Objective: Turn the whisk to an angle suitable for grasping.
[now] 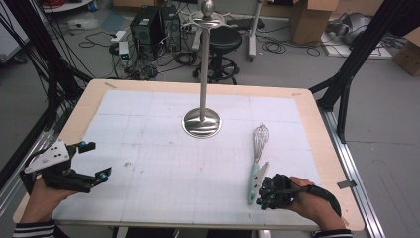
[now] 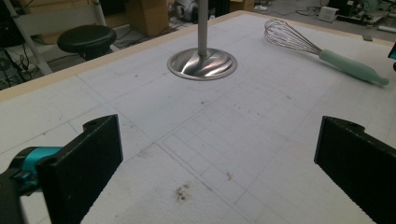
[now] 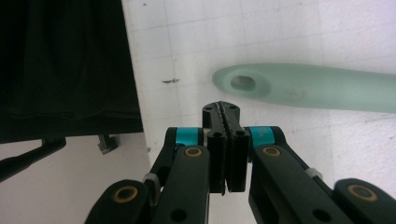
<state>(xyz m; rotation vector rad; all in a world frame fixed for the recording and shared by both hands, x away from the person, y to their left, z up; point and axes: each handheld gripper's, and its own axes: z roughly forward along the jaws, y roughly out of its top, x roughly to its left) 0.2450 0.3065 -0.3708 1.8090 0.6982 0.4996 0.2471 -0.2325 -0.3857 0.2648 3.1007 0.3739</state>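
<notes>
We're hovering the right tool (image 3: 225, 112), jaws pressed together on nothing, just beside the whisk (image 3: 308, 86) handle while the left tool (image 1: 94, 159) is gaping apart.

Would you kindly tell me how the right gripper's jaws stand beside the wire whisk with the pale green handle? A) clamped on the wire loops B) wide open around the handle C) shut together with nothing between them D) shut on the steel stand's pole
C: in the right gripper view the right gripper has its pads pressed together, and the pale green handle of the wire whisk lies just beyond the tips, ungripped.
</notes>
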